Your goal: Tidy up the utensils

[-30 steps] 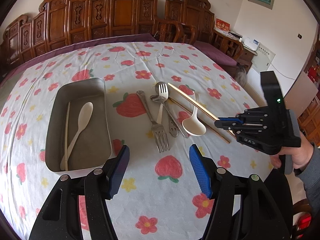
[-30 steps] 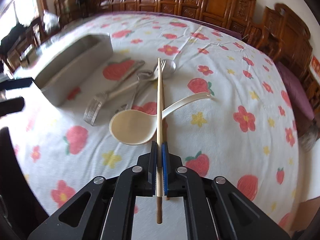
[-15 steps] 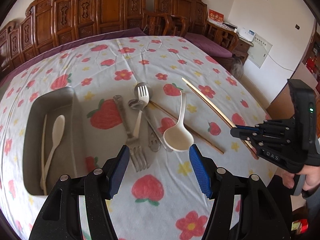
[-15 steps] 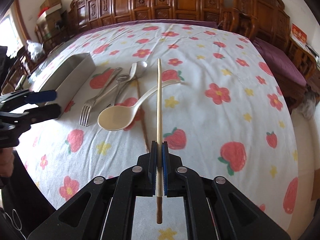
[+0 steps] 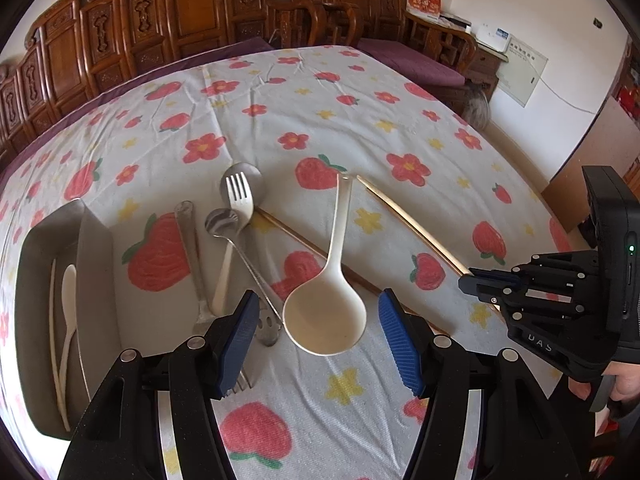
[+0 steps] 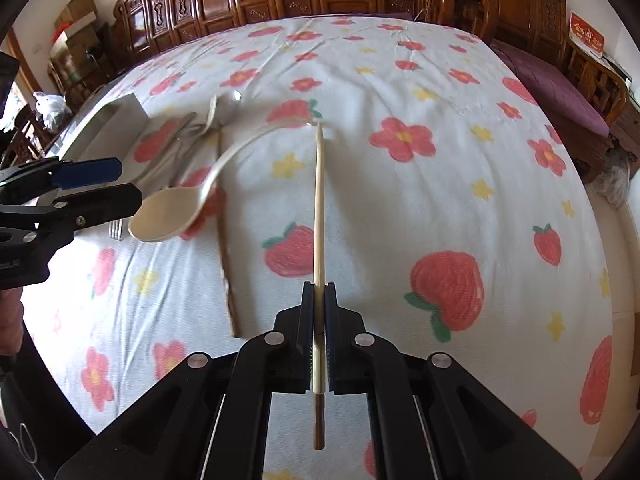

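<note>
Clamped lengthwise, chopstick (image 6: 319, 216) points straight ahead, tip forward.

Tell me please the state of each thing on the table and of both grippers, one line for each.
right gripper: shut on one chopstick, lifted.
left gripper: open, over the white ladle spoon.
white ladle spoon: lying on the cloth, bowl up.
second chopstick: lying on the cloth.
metal tray: holds a white spoon.
forks: lying loose in a pile.

L hand-held gripper (image 5: 316, 338) agape, R (image 6: 319, 304) clamped.
</note>
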